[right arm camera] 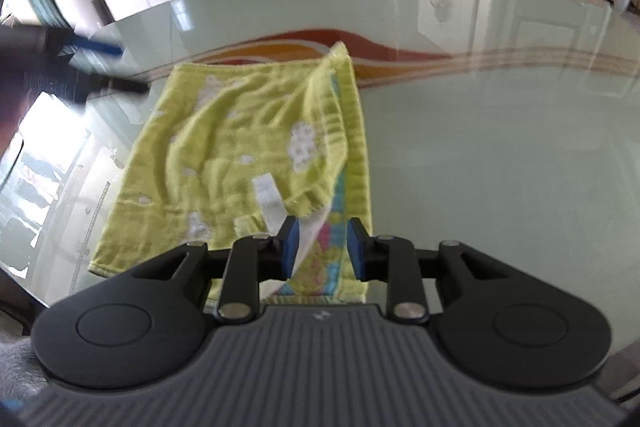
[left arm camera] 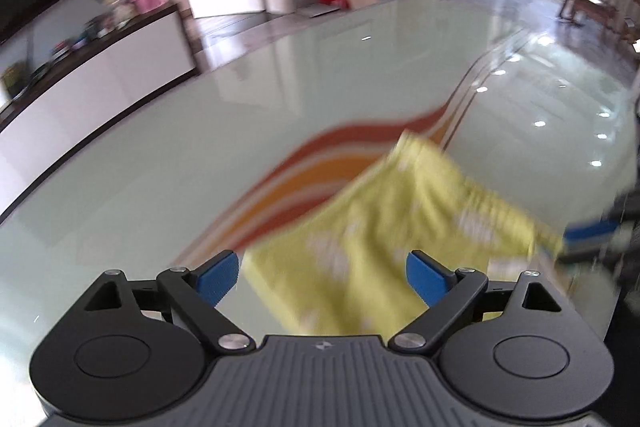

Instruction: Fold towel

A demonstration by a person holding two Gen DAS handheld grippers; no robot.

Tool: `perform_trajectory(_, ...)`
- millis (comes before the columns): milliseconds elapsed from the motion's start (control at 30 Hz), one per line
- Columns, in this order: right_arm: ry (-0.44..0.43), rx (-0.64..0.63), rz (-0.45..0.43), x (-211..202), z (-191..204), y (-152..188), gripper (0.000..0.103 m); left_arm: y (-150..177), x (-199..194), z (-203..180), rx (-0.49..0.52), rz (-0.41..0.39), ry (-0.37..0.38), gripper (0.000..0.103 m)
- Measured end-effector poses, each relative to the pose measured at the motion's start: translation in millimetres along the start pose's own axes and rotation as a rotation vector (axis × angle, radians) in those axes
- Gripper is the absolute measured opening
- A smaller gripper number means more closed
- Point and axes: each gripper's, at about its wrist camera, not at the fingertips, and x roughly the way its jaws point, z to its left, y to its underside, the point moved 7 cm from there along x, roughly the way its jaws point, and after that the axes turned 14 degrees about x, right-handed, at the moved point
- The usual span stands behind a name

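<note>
A yellow-green towel (right arm camera: 240, 147) with white flower prints lies on the glass table (right arm camera: 500, 147), folded over, with one corner flap turned back and a colourful border showing near me. My right gripper (right arm camera: 323, 247) is partly open, its blue pads on either side of the towel's near edge, not clamped. In the left wrist view the towel (left arm camera: 380, 239) is blurred and lies ahead. My left gripper (left arm camera: 322, 277) is wide open over the towel's near edge. The right gripper also shows in the left wrist view (left arm camera: 592, 233), at the towel's right corner.
The table has a red and orange wavy stripe (left arm camera: 320, 155) running across it. A white low cabinet (left arm camera: 100, 87) stands beyond the left edge. The left gripper appears in the right wrist view (right arm camera: 92, 63) at upper left, blurred.
</note>
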Motion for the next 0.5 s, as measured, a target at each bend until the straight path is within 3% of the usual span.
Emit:
perform_trajectory(233,-0.069,-0.091,0.043,15.0,31.7,13.6,0.026,69.4,-10.3,-15.7,-0.2,0.06,0.003,0.093)
perform_trajectory(400,-0.083,-0.12,0.058,27.8,40.8,18.8,0.026,77.9,-13.3,-27.9,-0.275,0.044,0.039,0.093)
perform_trajectory(500,-0.071,-0.139,0.058,32.4,39.8,21.6,0.026,74.6,-16.5,-40.0,-0.254,0.029,0.059,0.092)
